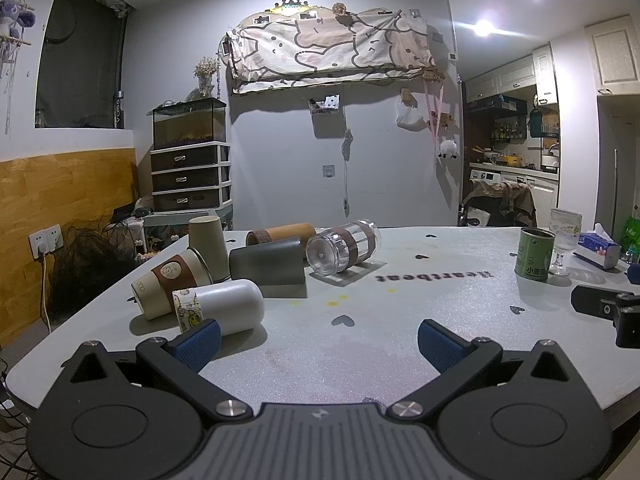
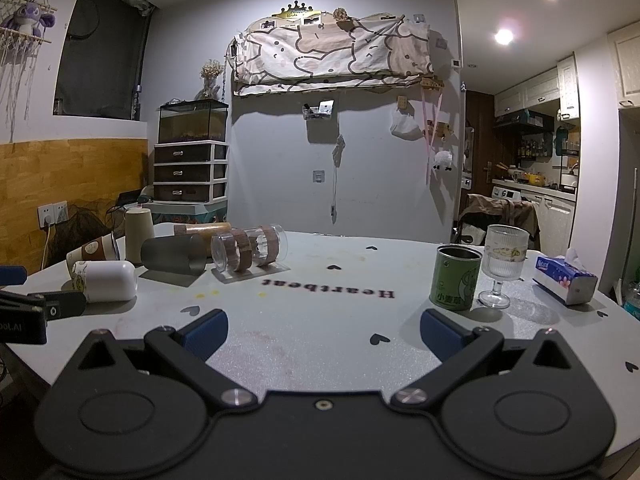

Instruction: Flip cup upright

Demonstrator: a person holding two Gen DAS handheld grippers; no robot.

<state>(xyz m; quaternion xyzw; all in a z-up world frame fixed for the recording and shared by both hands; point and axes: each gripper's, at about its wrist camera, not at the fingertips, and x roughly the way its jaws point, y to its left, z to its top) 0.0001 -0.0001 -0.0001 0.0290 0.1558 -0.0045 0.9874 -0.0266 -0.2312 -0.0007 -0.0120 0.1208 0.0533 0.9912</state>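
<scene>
meanwhile left claw (image 1: 318, 340) and right claw (image 2: 323, 334) gape wide, empty, above the table (image 1: 400, 320).

"Heartbeat" on table (image 2: 400, 264); "Natural" (partly legible) on tissue box (image 2: 562, 282).

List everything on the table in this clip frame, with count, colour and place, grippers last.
white cup: 1, white with patterned band, on its side, front left
beige cups: 2, one lying with brown sleeve, one rim-down behind
grey cup: 1, dark grey, lying
wooden cup: 1, brown, lying, far
clear cup: 1, brown-banded, lying, centre
tin: 1, green, upright, right
glass: 1, clear, stemmed, beside tin
tissue pack: 1, far right
left gripper: open
right gripper: open
</scene>
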